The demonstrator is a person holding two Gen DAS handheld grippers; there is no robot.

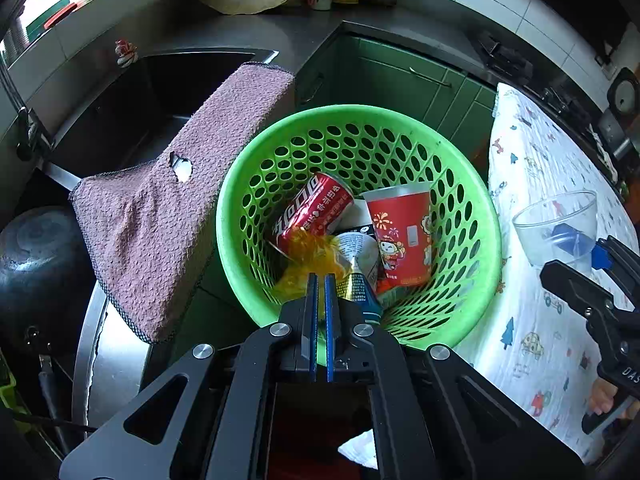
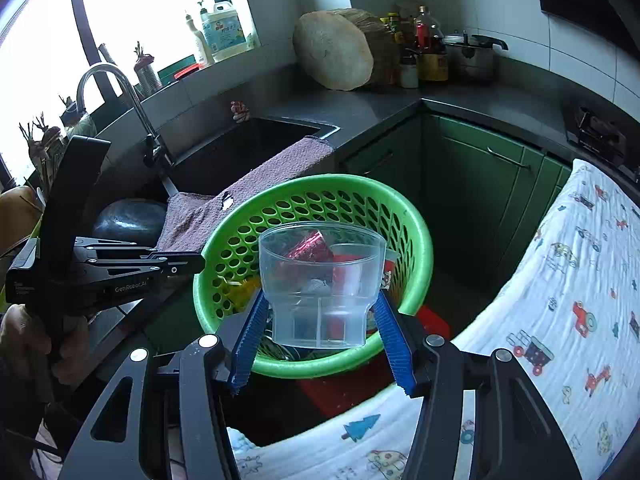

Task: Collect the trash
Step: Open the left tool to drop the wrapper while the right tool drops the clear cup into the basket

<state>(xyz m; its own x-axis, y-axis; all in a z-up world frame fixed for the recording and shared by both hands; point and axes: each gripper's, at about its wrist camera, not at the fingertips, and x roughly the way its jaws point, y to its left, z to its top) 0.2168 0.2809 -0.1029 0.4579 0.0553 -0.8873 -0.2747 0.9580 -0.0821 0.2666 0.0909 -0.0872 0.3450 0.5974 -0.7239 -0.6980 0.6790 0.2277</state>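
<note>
the right gripper had its blue fingers spread wide and pressed against both sides of a clear plastic cup, held upright just over the near rim of the green basket. the left gripper had its fingers nearly closed, only a thin slit between them; a crumpled orange wrapper sat at their tips, blurred, and i could not tell whether it was pinched or already loose. in the basket lay a red can, a red paper cup and other packaging. this looked like the dropping step. next, the right gripper would need to carry the cup further over the opening, then open.
</note>
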